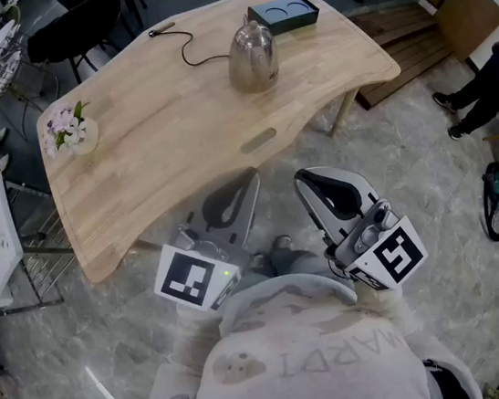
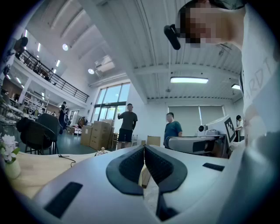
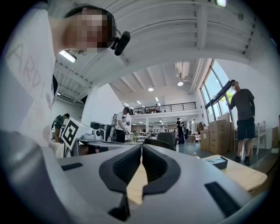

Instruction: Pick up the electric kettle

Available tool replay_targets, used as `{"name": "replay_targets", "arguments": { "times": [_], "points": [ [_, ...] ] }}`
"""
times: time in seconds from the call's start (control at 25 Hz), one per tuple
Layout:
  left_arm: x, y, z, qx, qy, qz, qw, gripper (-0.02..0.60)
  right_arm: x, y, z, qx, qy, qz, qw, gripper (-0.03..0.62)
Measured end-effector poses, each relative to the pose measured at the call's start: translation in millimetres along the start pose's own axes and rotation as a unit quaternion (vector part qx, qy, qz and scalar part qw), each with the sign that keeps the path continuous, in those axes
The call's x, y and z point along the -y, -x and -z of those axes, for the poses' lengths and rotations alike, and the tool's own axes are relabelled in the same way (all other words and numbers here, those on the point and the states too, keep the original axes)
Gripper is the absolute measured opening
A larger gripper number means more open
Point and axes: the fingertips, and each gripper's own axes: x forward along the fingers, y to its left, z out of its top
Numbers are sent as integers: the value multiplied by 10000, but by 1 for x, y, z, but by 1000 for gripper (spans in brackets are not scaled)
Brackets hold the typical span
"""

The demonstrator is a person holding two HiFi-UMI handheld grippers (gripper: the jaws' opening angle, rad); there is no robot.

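Polished steel is what the kettle (image 1: 252, 53) is made of, and it stands upright on the pale wooden table (image 1: 160, 151), toward the far edge and right of the middle, just in front of a dark base (image 1: 284, 16) that lies by the far right corner; a thin black cord (image 1: 190, 50) loops over the wood from the far edge to the kettle's left side; a small bunch of flowers (image 1: 69, 129) sits well apart at the left edge. The left tool (image 1: 251, 177) and the right tool (image 1: 300, 178) hang level just off the near edge, over the floor, side by side and well short of the kettle; the left tool (image 2: 144, 148) has its dark pads pressed together with nothing between them, and the right tool (image 3: 141, 148) is likewise closed and empty. The kettle's body will likely be stiff, smooth and slippery, rounded and tapering upward, so pads clamped on the belly could skid; the handle is the better hold, though it is too small here to place for certain. How much water is inside cannot be seen, so the weight may be anything from light to fairly heavy, and a full one would tip away from an off-centre grip; the cord may tug or drag if it is attached; both tools must open before either can close on anything.
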Motion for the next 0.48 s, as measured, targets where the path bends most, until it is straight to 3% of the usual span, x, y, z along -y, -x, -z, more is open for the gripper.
{"name": "replay_targets", "arguments": {
  "times": [0.48],
  "points": [
    [-2,-4,1,-19,-66,114,9999,14,2,-6,2,-7,1,-18,10000,25]
  ]
}}
